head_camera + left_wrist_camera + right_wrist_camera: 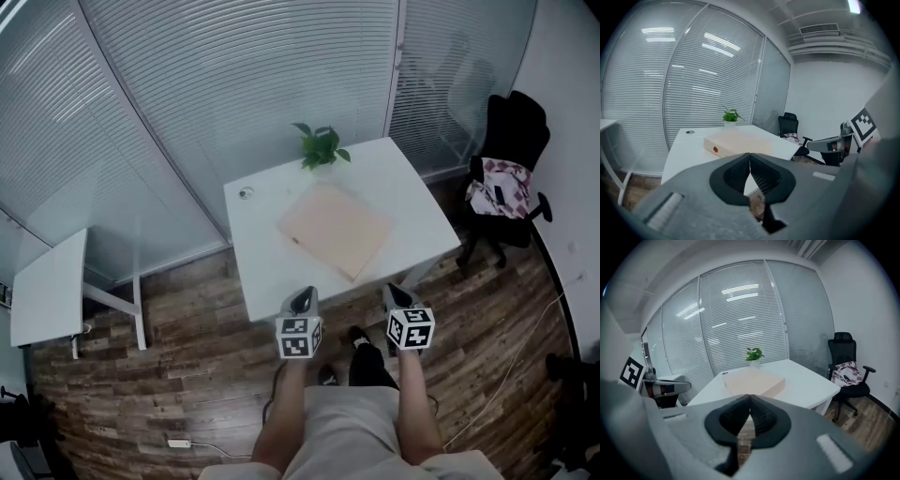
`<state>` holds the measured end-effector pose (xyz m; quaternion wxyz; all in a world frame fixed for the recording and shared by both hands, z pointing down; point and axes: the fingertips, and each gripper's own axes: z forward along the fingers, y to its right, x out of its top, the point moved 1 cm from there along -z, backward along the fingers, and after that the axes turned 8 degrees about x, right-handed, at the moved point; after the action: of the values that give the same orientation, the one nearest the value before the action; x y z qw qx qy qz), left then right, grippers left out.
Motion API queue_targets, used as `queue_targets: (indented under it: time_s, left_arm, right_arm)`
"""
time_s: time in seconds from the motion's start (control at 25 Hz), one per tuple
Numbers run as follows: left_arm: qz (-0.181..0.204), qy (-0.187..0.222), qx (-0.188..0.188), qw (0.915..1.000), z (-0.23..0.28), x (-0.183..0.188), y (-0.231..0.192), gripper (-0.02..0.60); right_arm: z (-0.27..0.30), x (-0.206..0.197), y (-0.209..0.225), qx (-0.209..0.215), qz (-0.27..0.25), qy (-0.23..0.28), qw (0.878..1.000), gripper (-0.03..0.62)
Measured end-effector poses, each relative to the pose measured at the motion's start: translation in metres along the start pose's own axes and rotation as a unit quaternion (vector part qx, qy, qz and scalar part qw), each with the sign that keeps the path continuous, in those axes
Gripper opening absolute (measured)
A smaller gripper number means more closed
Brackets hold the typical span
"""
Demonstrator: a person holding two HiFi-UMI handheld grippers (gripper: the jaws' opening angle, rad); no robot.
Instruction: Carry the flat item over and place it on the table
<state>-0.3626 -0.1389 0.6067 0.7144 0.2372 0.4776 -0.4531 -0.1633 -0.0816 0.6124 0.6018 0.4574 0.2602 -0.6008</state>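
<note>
A flat beige box lies on the white table, turned at an angle, near the table's middle. The same flat beige box shows ahead in the left gripper view, and the flat beige box in the right gripper view. My left gripper hangs just short of the table's near edge, jaws shut with nothing between them. My right gripper is beside it, at the near right corner, also shut and empty. Both point toward the box and stand apart from it.
A small potted plant stands at the table's far edge, and a round cable port sits at the far left. A black office chair with a patterned cloth is to the right. A second white table stands at the left. Glass walls with blinds lie behind.
</note>
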Motion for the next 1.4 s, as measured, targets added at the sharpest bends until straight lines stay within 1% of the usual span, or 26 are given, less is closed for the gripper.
queue_targets:
  time_s: [0.2, 0.52, 0.96, 1.2, 1.4]
  left_arm:
    - [-0.005, 0.002, -0.010, 0.9999, -0.004, 0.000, 0.004, 0.008]
    - [-0.008, 0.003, -0.003, 1.0000, -0.006, 0.000, 0.001, 0.008]
    - [-0.009, 0.005, -0.003, 0.9999, -0.008, 0.003, 0.006, 0.008]
    - [-0.013, -0.002, -0.012, 0.9998, -0.006, -0.002, 0.013, 0.008]
    - [-0.019, -0.001, -0.008, 0.9998, -0.008, -0.002, 0.008, 0.008]
  right_arm:
    - [-0.004, 0.002, -0.001, 0.010, 0.006, 0.004, 1.000, 0.000]
    - [-0.006, 0.011, -0.008, 0.025, -0.003, 0.010, 1.000, 0.000]
    - [-0.017, 0.002, -0.003, 0.014, -0.005, 0.008, 1.000, 0.000]
    - [-0.027, 0.006, 0.010, -0.010, 0.003, 0.022, 1.000, 0.000]
    - [-0.024, 0.002, 0.005, -0.004, 0.004, 0.018, 1.000, 0.000]
